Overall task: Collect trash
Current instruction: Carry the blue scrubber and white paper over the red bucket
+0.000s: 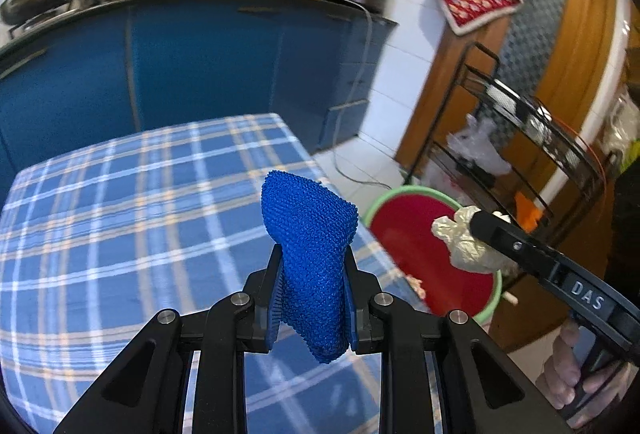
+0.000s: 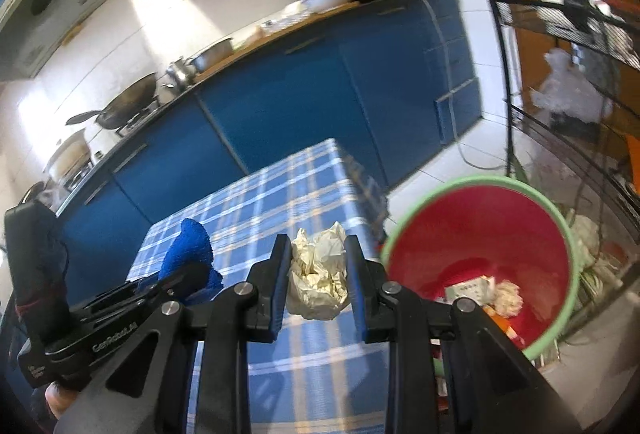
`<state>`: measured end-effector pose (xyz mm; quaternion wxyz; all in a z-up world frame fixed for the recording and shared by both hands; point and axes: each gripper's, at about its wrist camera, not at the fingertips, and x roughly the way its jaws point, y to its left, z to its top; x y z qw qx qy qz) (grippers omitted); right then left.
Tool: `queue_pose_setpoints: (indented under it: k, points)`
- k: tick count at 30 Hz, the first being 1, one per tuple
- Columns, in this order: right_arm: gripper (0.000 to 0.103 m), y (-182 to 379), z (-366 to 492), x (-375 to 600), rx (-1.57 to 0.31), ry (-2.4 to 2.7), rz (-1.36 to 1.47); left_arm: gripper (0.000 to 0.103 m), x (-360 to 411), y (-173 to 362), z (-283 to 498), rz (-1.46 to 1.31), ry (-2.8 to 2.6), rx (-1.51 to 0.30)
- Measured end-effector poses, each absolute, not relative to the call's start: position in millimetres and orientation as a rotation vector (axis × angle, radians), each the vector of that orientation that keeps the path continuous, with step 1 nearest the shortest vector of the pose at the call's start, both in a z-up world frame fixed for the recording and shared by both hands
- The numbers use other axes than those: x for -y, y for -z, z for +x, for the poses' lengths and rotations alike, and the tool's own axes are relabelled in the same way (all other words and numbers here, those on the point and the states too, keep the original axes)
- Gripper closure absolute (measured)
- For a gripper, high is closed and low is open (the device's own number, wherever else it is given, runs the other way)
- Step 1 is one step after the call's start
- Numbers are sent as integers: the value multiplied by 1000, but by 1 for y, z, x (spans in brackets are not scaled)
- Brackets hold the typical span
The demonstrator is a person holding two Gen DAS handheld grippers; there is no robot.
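Our left tool grips a blue knitted cloth above the checked counter; our right tool clamps crumpled paper, the red bin at three o'clock.

The bin's right side is hidden behind the crumpled paper. The shelf rack at right is blurred and cut off.
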<state>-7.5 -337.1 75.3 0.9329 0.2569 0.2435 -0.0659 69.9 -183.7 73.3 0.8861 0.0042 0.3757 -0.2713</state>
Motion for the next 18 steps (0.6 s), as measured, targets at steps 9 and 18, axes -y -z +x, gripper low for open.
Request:
queue_pose_setpoints:
  k: [9,18]
  points:
    - [73,-47,-26,379,-530,220,594,78,237,-60,67,63,655,-810]
    - [71,-18,-39,417,-569,314,663,77,283,-42,63,128,726,-842]
